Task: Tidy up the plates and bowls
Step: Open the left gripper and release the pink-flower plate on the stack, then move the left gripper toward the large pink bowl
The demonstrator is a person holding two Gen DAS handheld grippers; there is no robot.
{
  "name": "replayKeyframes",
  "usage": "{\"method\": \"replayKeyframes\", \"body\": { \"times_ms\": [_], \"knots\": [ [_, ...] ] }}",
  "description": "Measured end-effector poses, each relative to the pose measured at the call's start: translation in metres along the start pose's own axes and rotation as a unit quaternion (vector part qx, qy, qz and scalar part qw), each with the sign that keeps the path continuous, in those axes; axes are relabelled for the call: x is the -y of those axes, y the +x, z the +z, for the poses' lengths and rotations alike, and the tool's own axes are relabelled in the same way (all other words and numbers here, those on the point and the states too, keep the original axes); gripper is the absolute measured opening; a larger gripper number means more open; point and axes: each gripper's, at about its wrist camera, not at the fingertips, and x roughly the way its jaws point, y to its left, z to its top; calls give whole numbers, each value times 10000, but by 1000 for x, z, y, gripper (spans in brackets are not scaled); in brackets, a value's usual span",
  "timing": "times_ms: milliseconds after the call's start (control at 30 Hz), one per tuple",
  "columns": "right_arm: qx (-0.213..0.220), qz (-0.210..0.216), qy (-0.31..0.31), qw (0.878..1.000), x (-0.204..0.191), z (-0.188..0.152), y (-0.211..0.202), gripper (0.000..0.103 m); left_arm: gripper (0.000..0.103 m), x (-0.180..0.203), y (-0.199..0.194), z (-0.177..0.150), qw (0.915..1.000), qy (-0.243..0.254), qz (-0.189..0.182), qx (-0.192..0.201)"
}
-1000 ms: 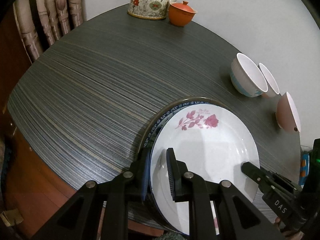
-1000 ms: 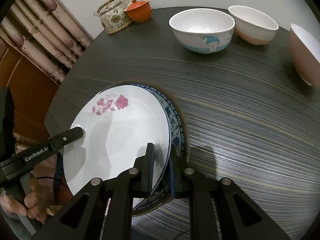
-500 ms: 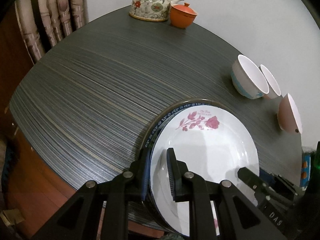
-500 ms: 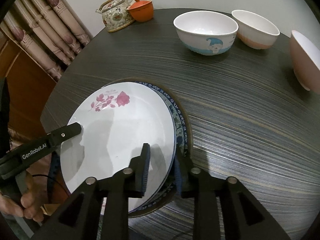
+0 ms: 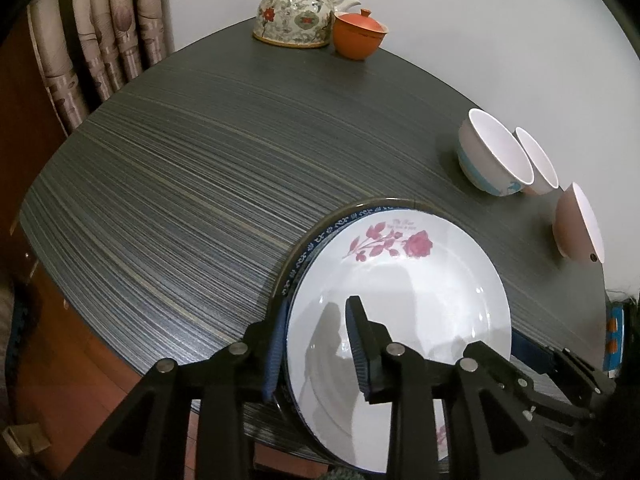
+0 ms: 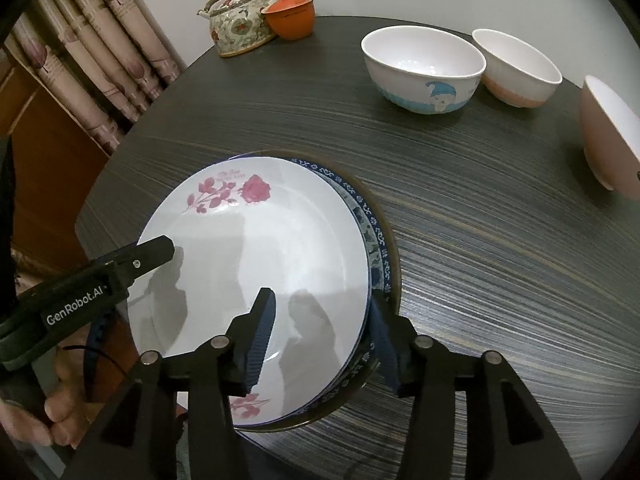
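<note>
White rose-print plate (image 6: 256,248) atop blue-rimmed plate (image 6: 376,240), dark striped surface (image 6: 480,240). Right gripper (image 6: 320,328) fingers wide apart, straddling rims; left gripper (image 5: 316,344) fingers straddle opp. rims, grip unclear.

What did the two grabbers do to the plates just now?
Both grippers opened. The right gripper spread its fingers wide and let go of the plate stack's rim; the left gripper opened too. The rose plate stays on the blue-rimmed plate; the three bowls and teapot did not move.
</note>
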Motion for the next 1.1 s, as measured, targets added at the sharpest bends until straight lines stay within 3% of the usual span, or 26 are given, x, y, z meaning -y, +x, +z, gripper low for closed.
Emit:
{"method": "replayKeyframes", "body": {
  "times_ms": [200,433,600,767,867,1100],
  "knots": [
    [45,-45,-73,10000,-5,-1,-3,56,42,1,-13,-1,9992,45,148,359],
    [94,-7,-16,10000,-6,1,-8,58,43,2,-14,-4,9990,124,207,373],
    [192,-58,3,9998,-2,1,-19,62,49,7,-15,-6,9985,215,262,432],
    [317,-227,100,9992,8,-6,-31,67,52,10,-18,-8,9977,312,300,528],
    [397,-361,173,9984,18,-10,-41,67,61,13,-21,-9,9968,389,329,611],
    [606,-580,496,9952,48,-18,-65,71,62,17,-26,-6,9974,394,281,532]
  ]
}}
